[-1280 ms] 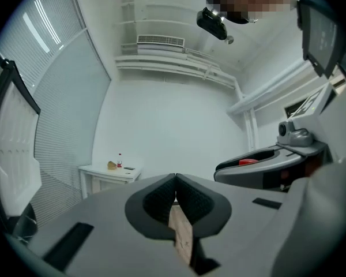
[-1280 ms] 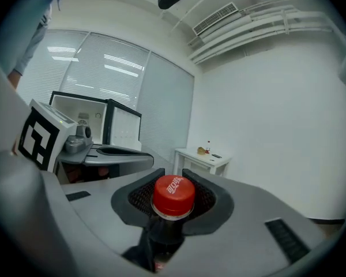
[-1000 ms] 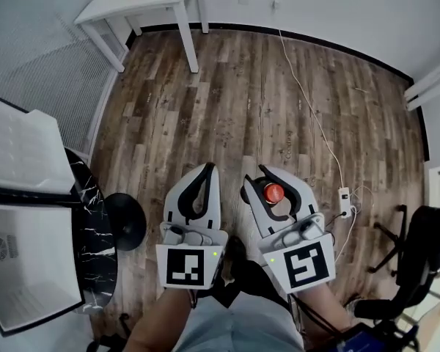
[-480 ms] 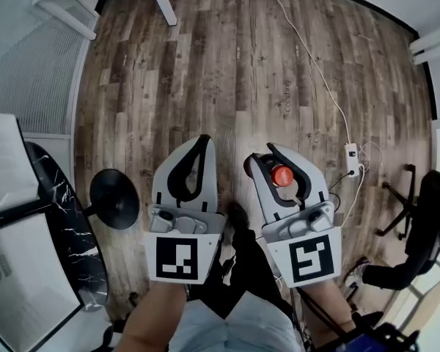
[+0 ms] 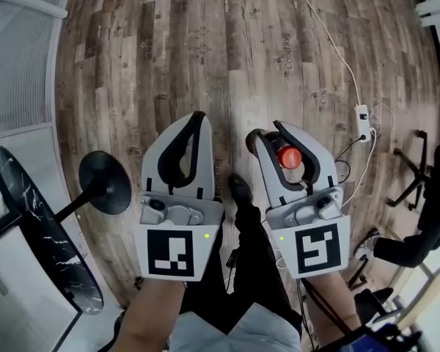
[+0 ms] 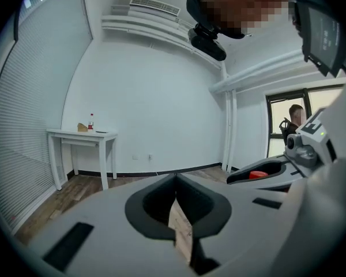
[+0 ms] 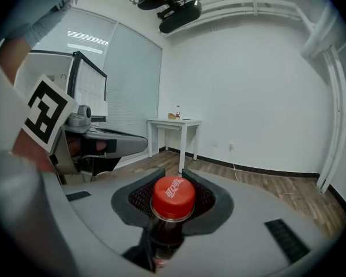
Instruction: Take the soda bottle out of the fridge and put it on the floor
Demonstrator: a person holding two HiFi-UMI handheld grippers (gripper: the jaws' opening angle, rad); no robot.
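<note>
The soda bottle (image 5: 289,156), dark with a red cap, hangs upright over the wooden floor (image 5: 227,42). My right gripper (image 5: 268,132) is shut on its neck just under the cap. In the right gripper view the red cap (image 7: 173,197) stands between the two dark jaw pads of the right gripper (image 7: 173,175), and the dark neck drops out of sight below. My left gripper (image 5: 197,116) is level with it on the left, shut with nothing in it. In the left gripper view the tips of the left gripper (image 6: 176,180) meet over bare floor.
A black round pedestal base (image 5: 105,192) and a dark marble tabletop (image 5: 40,233) lie to the left. A white cable runs to a power strip (image 5: 363,116) on the right, near an office chair (image 5: 425,196). My dark shoe (image 5: 240,189) is between the grippers. A white table (image 6: 83,135) stands by the far wall.
The head view has tipped further down: the white table and wall have slid out at the top. Both grippers stay side by side, the right still shut on the bottle.
</note>
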